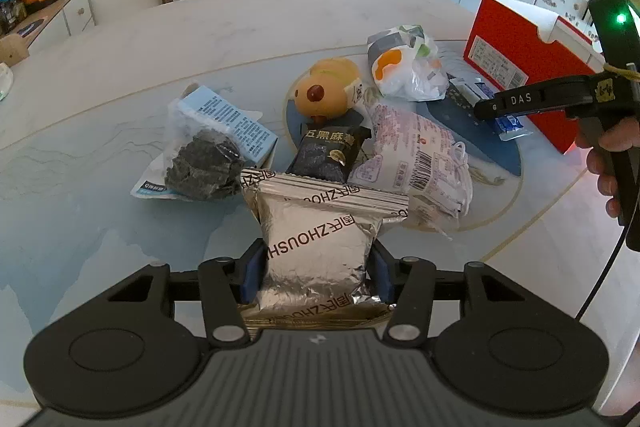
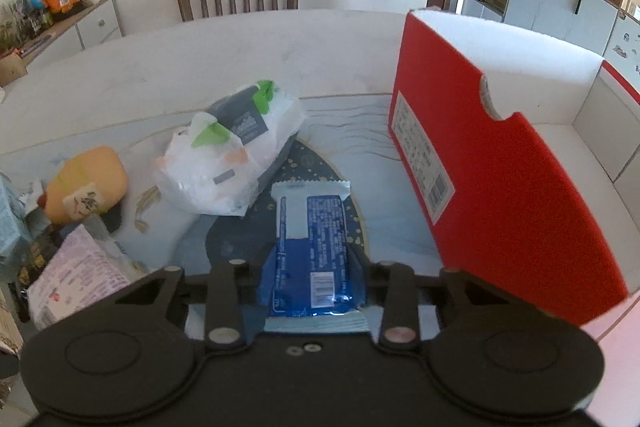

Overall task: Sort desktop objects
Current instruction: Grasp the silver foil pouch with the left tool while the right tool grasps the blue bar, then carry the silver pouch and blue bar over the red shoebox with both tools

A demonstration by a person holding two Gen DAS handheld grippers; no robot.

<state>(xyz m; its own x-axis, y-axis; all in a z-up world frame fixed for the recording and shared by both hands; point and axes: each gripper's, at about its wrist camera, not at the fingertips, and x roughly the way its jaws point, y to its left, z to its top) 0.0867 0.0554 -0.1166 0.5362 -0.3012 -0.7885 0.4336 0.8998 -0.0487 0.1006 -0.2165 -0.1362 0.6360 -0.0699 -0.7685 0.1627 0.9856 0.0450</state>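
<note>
The right gripper [image 2: 312, 263] clamps a blue-and-white foil snack packet [image 2: 310, 247] over the pale marble bench [image 2: 240, 47]. Just right stands an open red cardboard box [image 2: 500, 187]. To the left lie a crumpled white plastic bag [image 2: 228, 167], an orange plush toy [image 2: 86, 183] and a pink printed packet [image 2: 76, 279].

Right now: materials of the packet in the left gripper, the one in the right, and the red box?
Silver packet: metallised foil film, shiny, by its crinkles and glints. Blue packet: glossy printed plastic film, crimped end seal, likely. Red box: matte card or paperboard, white inside, printed label on its side.
</note>
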